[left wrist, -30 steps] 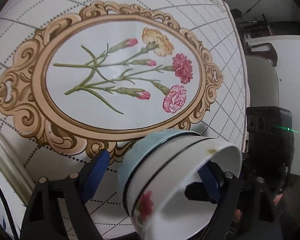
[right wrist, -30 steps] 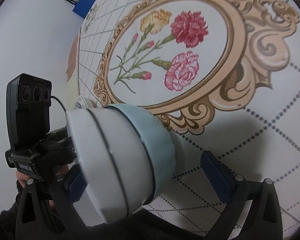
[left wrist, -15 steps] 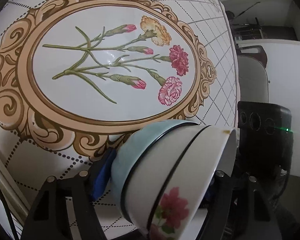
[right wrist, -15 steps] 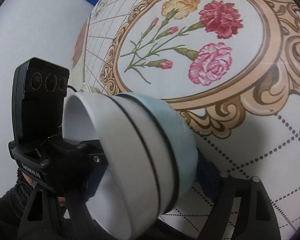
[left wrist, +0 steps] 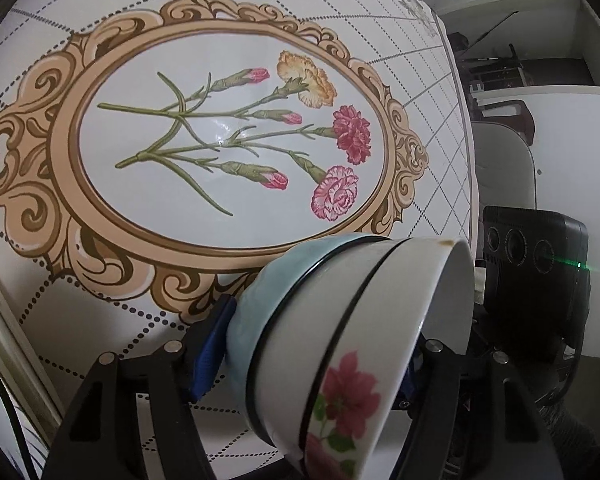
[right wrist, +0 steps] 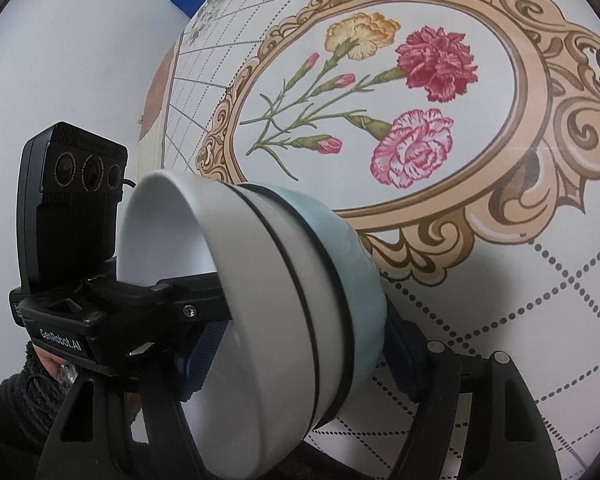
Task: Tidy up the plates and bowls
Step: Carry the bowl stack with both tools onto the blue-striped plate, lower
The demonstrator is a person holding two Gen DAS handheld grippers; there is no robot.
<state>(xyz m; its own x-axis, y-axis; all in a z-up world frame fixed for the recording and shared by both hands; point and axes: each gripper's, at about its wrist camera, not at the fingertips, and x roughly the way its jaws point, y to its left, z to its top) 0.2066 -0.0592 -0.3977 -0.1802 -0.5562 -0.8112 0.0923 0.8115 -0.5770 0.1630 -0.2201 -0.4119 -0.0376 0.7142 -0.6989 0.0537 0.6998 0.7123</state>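
While both grippers, left gripper [left wrist: 312, 356] and right gripper [right wrist: 296, 356], had just closed onto the tilted bowl stack [left wrist: 340, 344] low in frame, uneven squeezing could let it slip.

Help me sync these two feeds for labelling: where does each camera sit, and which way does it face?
Left wrist: on the left claw, looking down over the flowered tablecloth; its own fingers, closing, clamp the tilted bowl, the right claw's camera block at right.
Right wrist: on the right claw, also angled down at the cloth; fingers closing across the bowl, a dark sleeve lower left.
Shared: bowl, carnation oval, each other's claw.
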